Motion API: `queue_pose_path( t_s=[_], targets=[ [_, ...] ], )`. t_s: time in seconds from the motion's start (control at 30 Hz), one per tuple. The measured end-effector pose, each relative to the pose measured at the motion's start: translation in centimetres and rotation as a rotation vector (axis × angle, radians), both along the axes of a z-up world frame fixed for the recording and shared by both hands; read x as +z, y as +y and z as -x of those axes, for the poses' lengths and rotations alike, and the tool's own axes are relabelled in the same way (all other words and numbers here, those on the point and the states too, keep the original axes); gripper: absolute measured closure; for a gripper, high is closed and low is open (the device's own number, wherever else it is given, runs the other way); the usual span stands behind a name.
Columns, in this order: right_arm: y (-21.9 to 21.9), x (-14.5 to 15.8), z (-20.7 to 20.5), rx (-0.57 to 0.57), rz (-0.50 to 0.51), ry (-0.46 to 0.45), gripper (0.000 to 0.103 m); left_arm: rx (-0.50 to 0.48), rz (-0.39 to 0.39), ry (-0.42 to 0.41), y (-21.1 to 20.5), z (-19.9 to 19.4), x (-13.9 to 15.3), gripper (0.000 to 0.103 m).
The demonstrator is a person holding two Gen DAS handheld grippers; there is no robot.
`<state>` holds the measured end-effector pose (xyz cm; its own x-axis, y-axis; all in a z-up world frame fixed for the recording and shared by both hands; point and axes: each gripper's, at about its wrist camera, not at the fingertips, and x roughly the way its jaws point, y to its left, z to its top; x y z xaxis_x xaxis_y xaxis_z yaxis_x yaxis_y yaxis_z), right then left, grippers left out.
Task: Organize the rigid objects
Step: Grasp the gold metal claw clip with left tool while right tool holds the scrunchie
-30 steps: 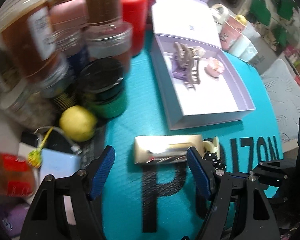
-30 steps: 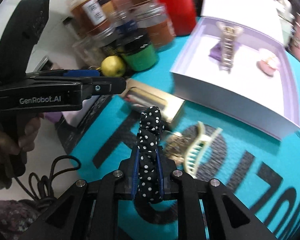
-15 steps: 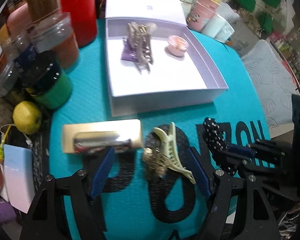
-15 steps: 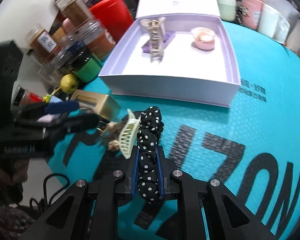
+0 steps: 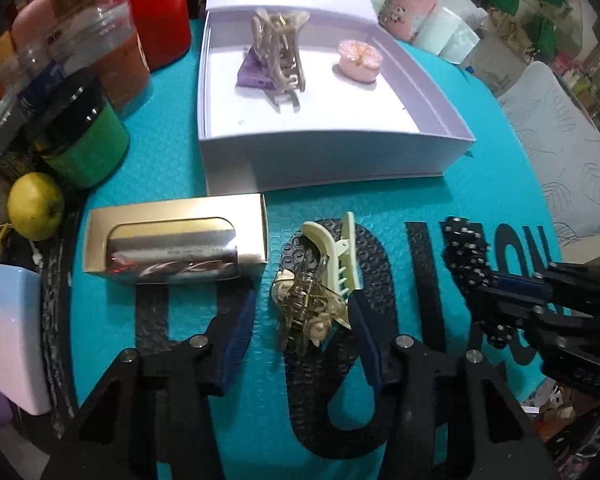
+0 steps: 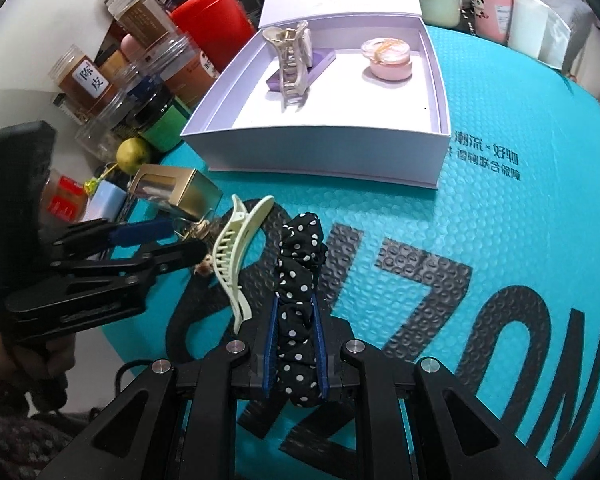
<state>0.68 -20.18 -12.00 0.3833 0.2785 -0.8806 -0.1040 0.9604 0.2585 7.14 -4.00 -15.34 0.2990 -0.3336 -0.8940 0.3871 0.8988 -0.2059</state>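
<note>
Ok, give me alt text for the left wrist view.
The left gripper, its jaws just closing, straddles a pale green hair claw with a pearl clip on a teal mat. Behind: gold box, open white box. Right gripper holds a polka-dot scrunchie.

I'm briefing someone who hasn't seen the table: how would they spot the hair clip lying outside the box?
Find the open white box on the teal mat. In front of it, right of the gold carton, lies the pale green claw clip, the only clip on the mat.
</note>
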Motion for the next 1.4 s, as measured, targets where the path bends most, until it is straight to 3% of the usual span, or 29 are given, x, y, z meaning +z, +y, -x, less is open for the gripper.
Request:
queue_pose_path(
  t_s=[0.07, 0.1, 0.3, 0.87, 1.4],
  targets=[
    [-0.1, 0.0, 0.0, 0.006, 0.001, 0.0, 0.087, 0.004, 0.009, -0.012, -0.1, -0.3, -0.2, 0.058],
    [-0.2, 0.0, 0.0, 0.008, 0.001, -0.001, 0.087, 0.005, 0.019, -0.024, -0.1, -0.4, -0.2, 0.067],
    [-0.8, 0.0, 0.2, 0.015, 0.001, -0.006, 0.087, 0.037, 0.015, -0.118, -0.2, 0.0, 0.9, 0.068],
    [-0.8, 2.2, 1.1, 0.021, -0.05, -0.064, 0.087, 0.042, 0.047, -0.05, 0.1, 1.9, 3.4, 0.068],
    [0.7, 6.2, 5.1, 0.01, -0.065, -0.141, 0.087, 0.022, 0.037, -0.098, 0.0, 5.8, 8.4, 0.068]
  ],
)
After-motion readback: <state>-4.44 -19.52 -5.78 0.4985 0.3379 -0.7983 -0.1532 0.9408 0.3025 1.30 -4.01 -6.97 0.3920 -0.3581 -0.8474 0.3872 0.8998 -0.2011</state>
